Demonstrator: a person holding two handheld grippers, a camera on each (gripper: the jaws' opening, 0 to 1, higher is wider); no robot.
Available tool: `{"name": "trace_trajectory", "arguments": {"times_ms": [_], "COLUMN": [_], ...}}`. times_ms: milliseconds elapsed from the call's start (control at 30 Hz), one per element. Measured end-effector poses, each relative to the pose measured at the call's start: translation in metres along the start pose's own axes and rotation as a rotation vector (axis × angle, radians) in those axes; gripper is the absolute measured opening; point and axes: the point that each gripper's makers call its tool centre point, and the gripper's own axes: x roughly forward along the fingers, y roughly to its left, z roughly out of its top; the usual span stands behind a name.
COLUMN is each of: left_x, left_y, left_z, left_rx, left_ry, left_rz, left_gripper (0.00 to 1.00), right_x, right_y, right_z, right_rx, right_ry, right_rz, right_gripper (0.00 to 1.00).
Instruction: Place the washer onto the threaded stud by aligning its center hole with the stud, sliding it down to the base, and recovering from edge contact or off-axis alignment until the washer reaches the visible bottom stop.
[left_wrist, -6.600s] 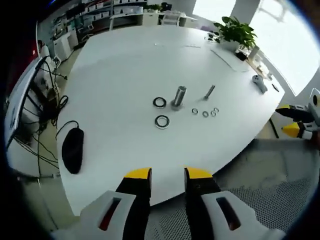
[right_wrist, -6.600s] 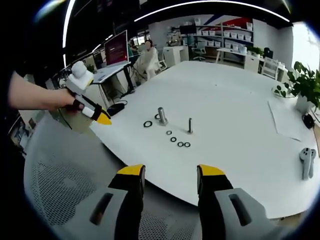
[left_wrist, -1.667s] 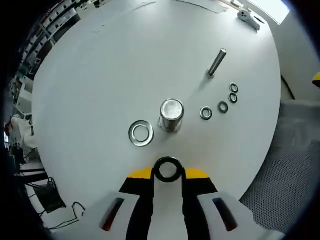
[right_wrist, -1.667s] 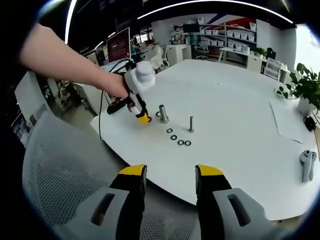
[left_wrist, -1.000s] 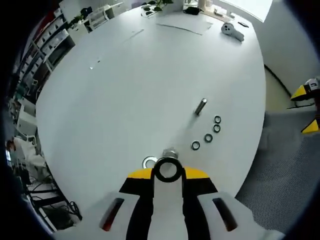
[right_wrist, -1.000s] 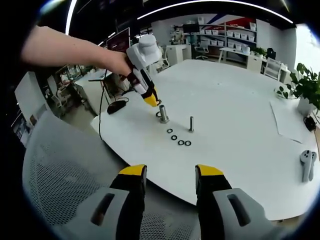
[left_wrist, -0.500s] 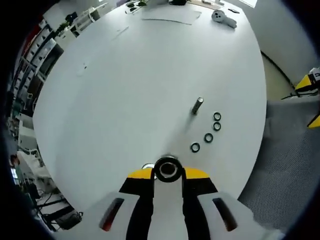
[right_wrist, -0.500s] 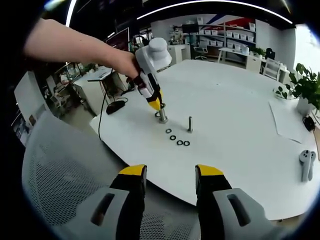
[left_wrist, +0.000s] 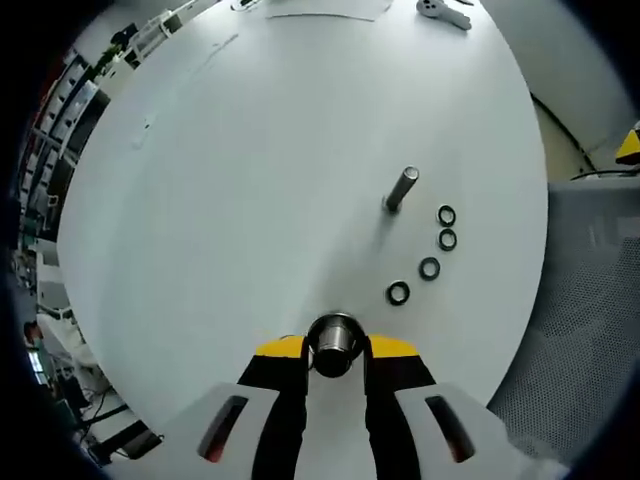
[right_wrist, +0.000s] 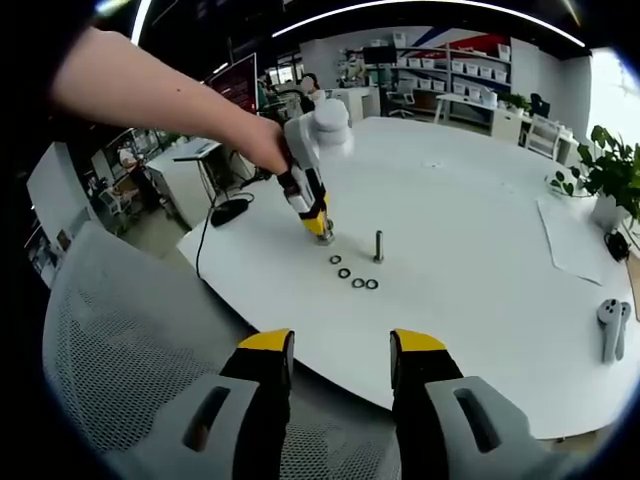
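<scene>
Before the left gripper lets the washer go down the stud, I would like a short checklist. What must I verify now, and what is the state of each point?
1. Washer gripped by the left gripper: ok, it sits between the yellow tips.
2. Washer hole centred over the wide stud: ok as far as it shows; the stud top shows through the ring.
3. Washer level, not tilted: cannot tell from this angle.
4. Washer at the bottom stop: cannot tell; the base is hidden behind the jaws.
5. Right gripper clear of the work: ok, open, back from the table.
6. Thin stud and four small rings apart from the left gripper: ok.
</scene>
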Motion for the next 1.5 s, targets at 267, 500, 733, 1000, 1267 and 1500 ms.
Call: {"name": "trace_trajectory", "arguments": {"times_ms": [267,500,733,1000,1267,1500], "left_x": [0.007,0.006,0.010,0.009,0.008,0.009], "left_y": [-0.003,-0.005,-0.007,0.002,0.017,0.024], "left_z": [-0.001,0.001,-0.005,-0.011,-0.025,-0.030], "left_rx": [0.029,0.024,0.053,0.041,0.028,0.021], "left_ry": [0.015,0.009,-0.018,-0.054,-0.036,-0.024], "left_rz": [-0.004,-0.010,-0.008,0.008,0.023,0.039], "left_gripper": [0.19,0.19,0.22,0.32,0.33,0.32], "right_x": [0.001,0.000,0.000,0.000,0.001,0.000], "right_y": [-0.001,-0.002,-0.003,-0.004,-0.004,-0.003], "right_z": [-0.002,-0.002,-0.002,-0.003,-0.003,-0.004], "right_rx": [0.002,0.008,0.010,0.013,0.011,0.006], "right_ry": [0.010,0.013,0.014,0.013,0.015,0.017], "right_rz": [-0.001,-0.006,-0.009,-0.011,-0.012,-0.010], "right_gripper": [0.41,0.41,0.41,0.41,0.41,0.41]}}
